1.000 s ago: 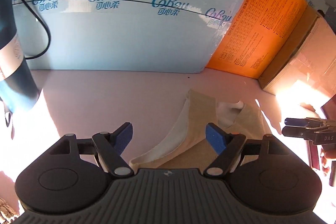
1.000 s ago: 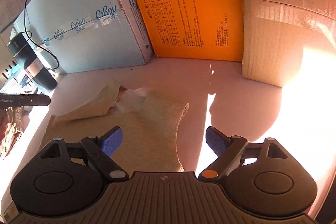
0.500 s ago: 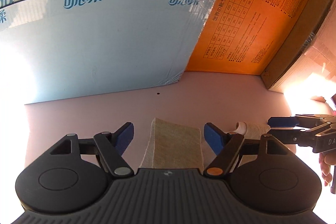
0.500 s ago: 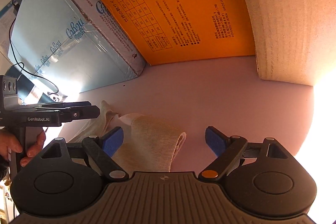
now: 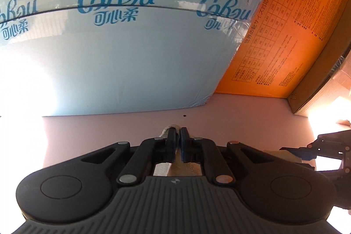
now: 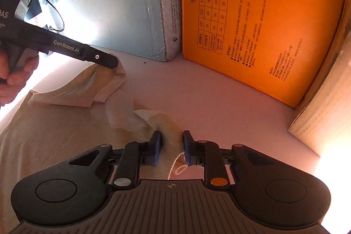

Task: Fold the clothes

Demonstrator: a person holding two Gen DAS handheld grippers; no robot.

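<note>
Both grippers close in on the garment's far edge

The left gripper [image 5: 177, 135], wide open a second ago, is now clamped on a corner of the beige knitted top [image 6: 54, 135], its blue pads [image 5: 185, 142] pinching cloth; the right gripper [image 6: 172, 142] has rolled and moved forward to the bunched shoulder strap, its jaws closing with the fabric between them, and the pale blue printed carton [image 5: 131, 54] and orange cardboard box [image 6: 263, 25] now loom nearer
</note>
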